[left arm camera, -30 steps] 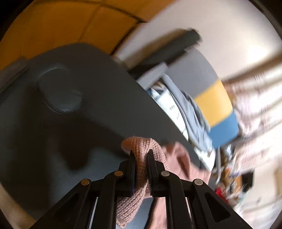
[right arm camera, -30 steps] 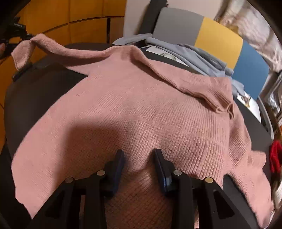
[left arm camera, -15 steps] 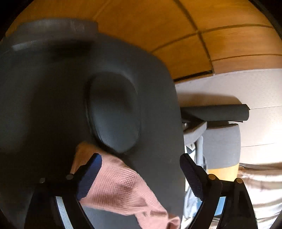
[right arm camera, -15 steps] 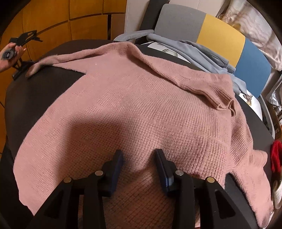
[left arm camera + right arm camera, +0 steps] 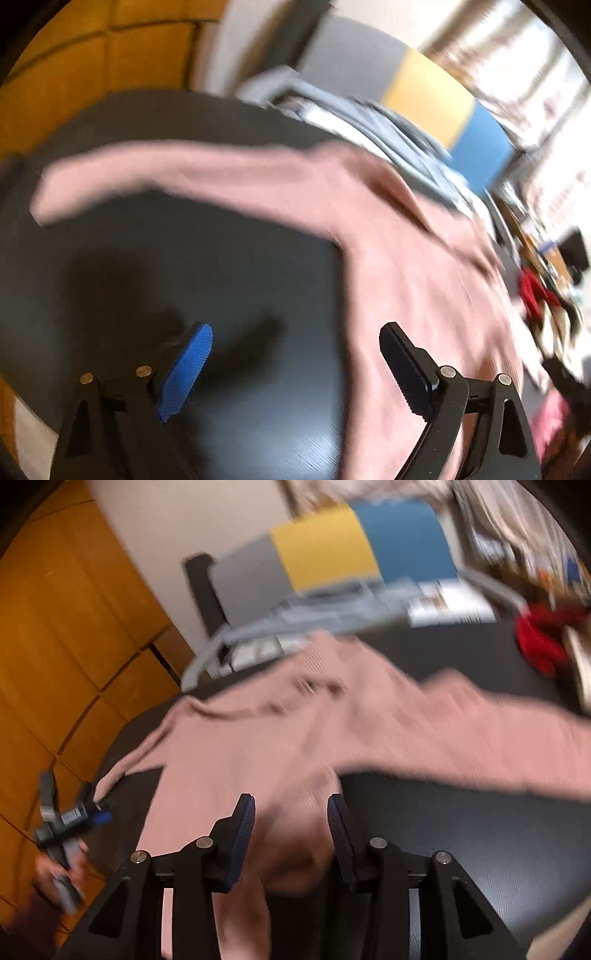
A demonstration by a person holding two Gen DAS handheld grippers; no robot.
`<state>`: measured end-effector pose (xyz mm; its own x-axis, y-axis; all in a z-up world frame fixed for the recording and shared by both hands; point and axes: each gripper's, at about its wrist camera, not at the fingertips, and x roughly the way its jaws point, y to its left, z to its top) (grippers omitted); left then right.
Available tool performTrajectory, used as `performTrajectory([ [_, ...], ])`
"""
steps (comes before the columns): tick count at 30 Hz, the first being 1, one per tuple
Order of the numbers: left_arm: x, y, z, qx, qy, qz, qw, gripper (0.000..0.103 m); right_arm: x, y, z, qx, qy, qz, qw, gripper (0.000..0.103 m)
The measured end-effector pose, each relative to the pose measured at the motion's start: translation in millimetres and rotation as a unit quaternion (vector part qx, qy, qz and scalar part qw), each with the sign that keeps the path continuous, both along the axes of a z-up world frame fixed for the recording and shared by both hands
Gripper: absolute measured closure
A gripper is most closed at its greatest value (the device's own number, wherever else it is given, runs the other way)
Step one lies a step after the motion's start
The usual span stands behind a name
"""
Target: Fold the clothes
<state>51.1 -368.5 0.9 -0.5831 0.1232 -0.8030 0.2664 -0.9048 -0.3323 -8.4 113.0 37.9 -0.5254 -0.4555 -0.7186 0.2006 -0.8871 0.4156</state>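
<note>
A pink knit sweater (image 5: pixel 406 280) lies spread on the dark table (image 5: pixel 221 280), its sleeve (image 5: pixel 147 173) stretched out to the left. My left gripper (image 5: pixel 295 354) hovers open over bare table beside the sweater's edge, holding nothing. In the right wrist view the sweater (image 5: pixel 240 746) fills the middle, with its other sleeve (image 5: pixel 480 734) running off to the right. My right gripper (image 5: pixel 291 830) has a bunch of the hem between its fingers. At far left a hand (image 5: pixel 55 871) holds the left gripper (image 5: pixel 99 812) near the sleeve's cuff. Both views are motion-blurred.
A grey-blue garment (image 5: pixel 314 616) lies on papers at the table's far edge. Behind it is a grey, yellow and blue chair back (image 5: pixel 332 546). A red item (image 5: pixel 539 638) sits at the right end of the table. Orange wooden panels (image 5: pixel 55 627) line the left.
The left gripper let go of the sleeve cuff and opened wide; the sleeve now lies on the table. Both cameras swung, the right one turning towards the right sleeve.
</note>
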Motion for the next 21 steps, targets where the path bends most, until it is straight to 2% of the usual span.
performTrajectory([
  [3, 20, 35, -12, -0.009, -0.009, -0.026, 0.9996, 0.01, 8, 8, -30, -0.011, -0.045, 0.005, 0.999, 0.062],
  [6, 40, 70, -24, -0.019, -0.017, -0.052, 0.9983, 0.009, 15, -5, -51, -0.026, -0.039, 0.024, 0.999, 0.062],
  [8, 52, 91, -30, -0.028, -0.021, -0.067, 0.9971, 0.006, 14, -17, -62, -0.028, -0.031, 0.018, 0.999, 0.062],
  [12, 57, 104, -34, -0.063, -0.023, -0.074, 0.995, 0.006, 1, -30, -84, -0.074, -0.035, -0.014, 0.997, 0.061],
  [14, 54, 106, -33, -0.072, -0.018, -0.061, 0.9954, 0.006, -5, -32, -87, -0.096, -0.039, -0.027, 0.994, 0.077],
  [15, 55, 104, -33, -0.076, -0.018, -0.058, 0.9952, 0.006, -6, -31, -88, -0.107, -0.042, -0.03, 0.993, 0.091],
  [16, 56, 103, -33, -0.081, -0.018, -0.055, 0.995, 0.013, -7, -27, -87, -0.118, -0.048, -0.032, 0.991, 0.094],
  [17, 56, 102, -32, -0.089, -0.018, -0.053, 0.9944, 0.028, -8, -22, -87, -0.129, -0.054, -0.033, 0.99, 0.095],
  [18, 56, 102, -31, -0.103, -0.017, -0.053, 0.9931, 0.038, -8, -17, -86, -0.143, -0.058, -0.037, 0.987, 0.096],
  [19, 52, 101, -32, -0.111, -0.016, -0.056, 0.9921, 0.055, -6, -7, -82, -0.162, -0.055, -0.049, 0.984, 0.099],
  [20, 45, 101, -33, -0.109, -0.017, -0.057, 0.9923, 0.067, -2, 6, -75, -0.178, -0.049, -0.063, 0.981, 0.101],
  [21, 41, 97, -34, -0.102, -0.021, -0.055, 0.9931, 0.072, 1, 20, -69, -0.191, -0.041, -0.076, 0.978, 0.101],
])
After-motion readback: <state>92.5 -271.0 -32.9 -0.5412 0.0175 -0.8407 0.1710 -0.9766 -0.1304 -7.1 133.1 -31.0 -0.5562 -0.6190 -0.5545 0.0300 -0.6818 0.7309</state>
